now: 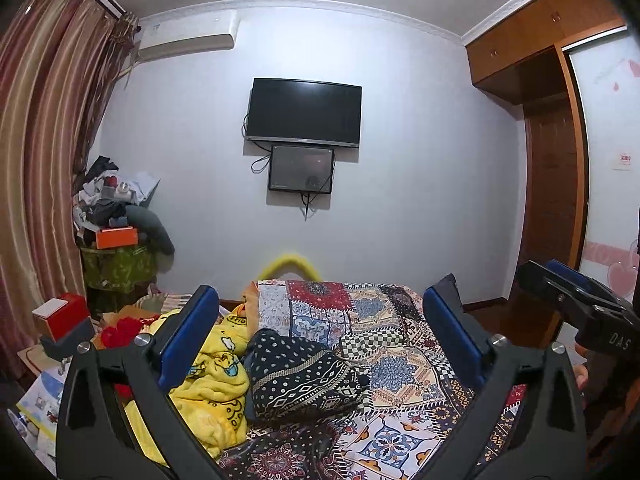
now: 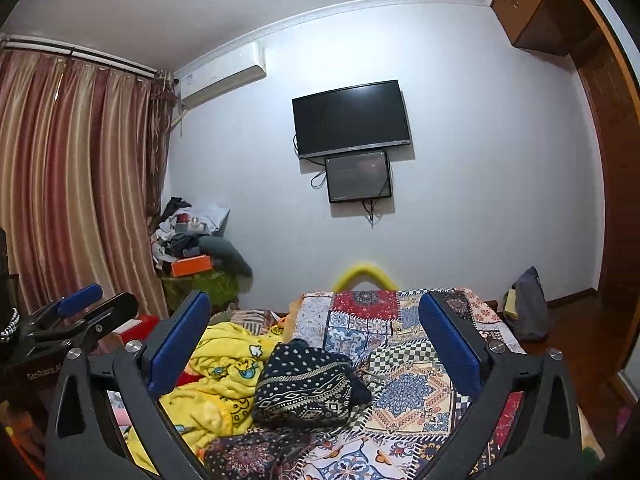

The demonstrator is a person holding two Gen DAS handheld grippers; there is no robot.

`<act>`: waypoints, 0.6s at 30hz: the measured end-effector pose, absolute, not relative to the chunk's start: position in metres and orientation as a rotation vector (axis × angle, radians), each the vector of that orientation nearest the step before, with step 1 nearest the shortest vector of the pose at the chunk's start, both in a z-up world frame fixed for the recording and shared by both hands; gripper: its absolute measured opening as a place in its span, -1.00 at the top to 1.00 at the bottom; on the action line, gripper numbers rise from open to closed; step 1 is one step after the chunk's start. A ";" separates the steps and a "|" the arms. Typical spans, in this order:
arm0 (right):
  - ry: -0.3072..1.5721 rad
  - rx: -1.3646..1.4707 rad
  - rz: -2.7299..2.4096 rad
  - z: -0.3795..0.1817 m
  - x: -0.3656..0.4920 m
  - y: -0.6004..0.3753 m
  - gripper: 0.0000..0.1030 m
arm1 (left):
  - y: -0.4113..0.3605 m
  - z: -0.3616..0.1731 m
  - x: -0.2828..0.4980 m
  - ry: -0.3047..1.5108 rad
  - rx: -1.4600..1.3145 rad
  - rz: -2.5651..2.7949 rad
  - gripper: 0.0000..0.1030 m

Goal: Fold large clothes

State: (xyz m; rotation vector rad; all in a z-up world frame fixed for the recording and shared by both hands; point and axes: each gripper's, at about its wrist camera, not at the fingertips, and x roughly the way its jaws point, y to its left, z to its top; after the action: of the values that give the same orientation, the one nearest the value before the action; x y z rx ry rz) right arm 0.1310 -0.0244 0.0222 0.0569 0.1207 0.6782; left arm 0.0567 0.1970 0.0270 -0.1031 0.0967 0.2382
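Observation:
A dark navy patterned garment [image 1: 304, 380] lies bunched on the bed's patchwork cover [image 1: 404, 364]; it also shows in the right wrist view [image 2: 308, 388]. My left gripper [image 1: 320, 332] is open and empty, held above the bed with the garment between and beyond its blue pads. My right gripper [image 2: 316, 336] is open and empty, likewise above the bed. The right gripper shows at the right edge of the left wrist view [image 1: 580, 300], and the left gripper shows at the left edge of the right wrist view [image 2: 72, 316].
A crumpled yellow cartoon blanket [image 1: 216, 384] lies left of the garment. A cluttered stand [image 1: 116, 240] is in the left corner by the curtains [image 1: 44, 160]. A TV [image 1: 304, 112] hangs on the far wall. A wardrobe [image 1: 552, 128] stands at right. A grey bag [image 2: 528, 304] sits on the floor.

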 end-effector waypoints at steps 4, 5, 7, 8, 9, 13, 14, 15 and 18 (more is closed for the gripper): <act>0.125 0.051 0.676 0.022 0.131 -0.024 -1.00 | 0.198 0.025 0.059 0.104 -0.107 0.235 -0.99; 0.124 0.047 0.675 0.019 0.129 -0.024 -1.00 | 0.198 0.024 0.060 0.107 -0.107 0.237 -0.99; 0.125 0.042 0.673 0.019 0.127 -0.023 -1.00 | 0.199 0.022 0.061 0.110 -0.104 0.239 -0.99; 0.126 0.039 0.673 0.019 0.127 -0.023 -1.00 | 0.199 0.022 0.061 0.113 -0.101 0.241 -0.99; 0.128 0.037 0.674 0.019 0.126 -0.021 -1.00 | 0.199 0.021 0.062 0.115 -0.098 0.242 -0.99; 0.125 0.037 0.673 0.020 0.125 -0.021 -1.00 | 0.199 0.020 0.063 0.125 -0.106 0.219 -0.99; 0.126 0.038 0.673 0.020 0.125 -0.021 -1.00 | 0.198 0.020 0.064 0.127 -0.108 0.214 -0.99; 0.129 0.038 0.675 0.021 0.125 -0.021 -1.00 | 0.198 0.019 0.064 0.128 -0.110 0.213 -0.99; 0.131 0.035 0.673 0.021 0.126 -0.022 -1.00 | 0.197 0.018 0.065 0.130 -0.107 0.216 -0.99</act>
State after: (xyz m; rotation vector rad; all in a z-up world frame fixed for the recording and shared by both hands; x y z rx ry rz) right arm 0.1260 -0.0216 0.0213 0.0354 0.1309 0.6730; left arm 0.0646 0.1967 0.0181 -0.1067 0.1296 0.2156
